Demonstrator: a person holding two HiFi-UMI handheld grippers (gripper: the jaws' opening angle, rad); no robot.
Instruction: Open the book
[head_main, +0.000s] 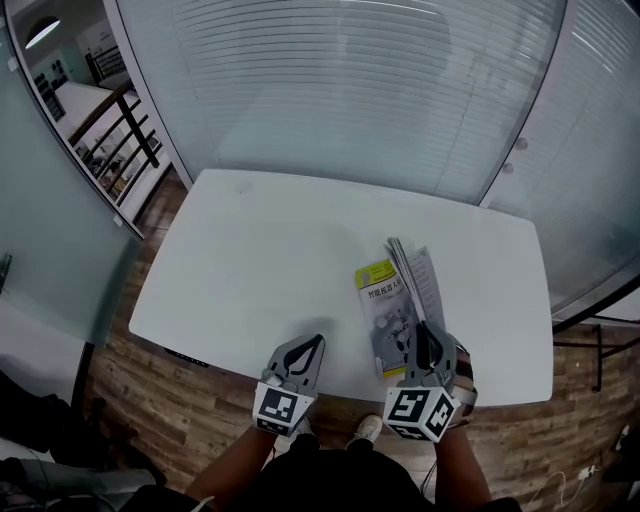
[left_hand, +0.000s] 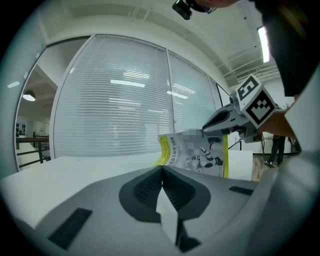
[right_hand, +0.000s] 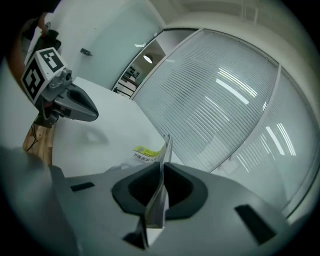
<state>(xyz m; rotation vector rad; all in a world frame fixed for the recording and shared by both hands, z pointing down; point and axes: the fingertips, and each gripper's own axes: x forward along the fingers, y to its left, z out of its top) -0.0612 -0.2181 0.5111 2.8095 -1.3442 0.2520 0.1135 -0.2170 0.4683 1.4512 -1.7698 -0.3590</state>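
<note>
A thin book (head_main: 385, 305) with a grey and yellow cover lies near the right front of the white table (head_main: 250, 250). My right gripper (head_main: 422, 335) is shut on a sheaf of its pages, which stand lifted on edge above the rest. In the right gripper view those pages (right_hand: 165, 150) run upright between the jaws of that gripper (right_hand: 162, 167), with the yellow cover strip (right_hand: 145, 152) lying flat beyond. My left gripper (head_main: 318, 340) hovers shut and empty over the table's front edge, left of the book. From the left gripper view (left_hand: 162, 167) the raised book (left_hand: 195, 152) hangs from the right gripper (left_hand: 220, 122).
A glass wall with blinds (head_main: 350, 90) runs behind the table. A black railing (head_main: 125, 125) stands at the far left. Wooden floor (head_main: 150, 380) lies below the table's front edge, where a shoe (head_main: 367, 430) shows.
</note>
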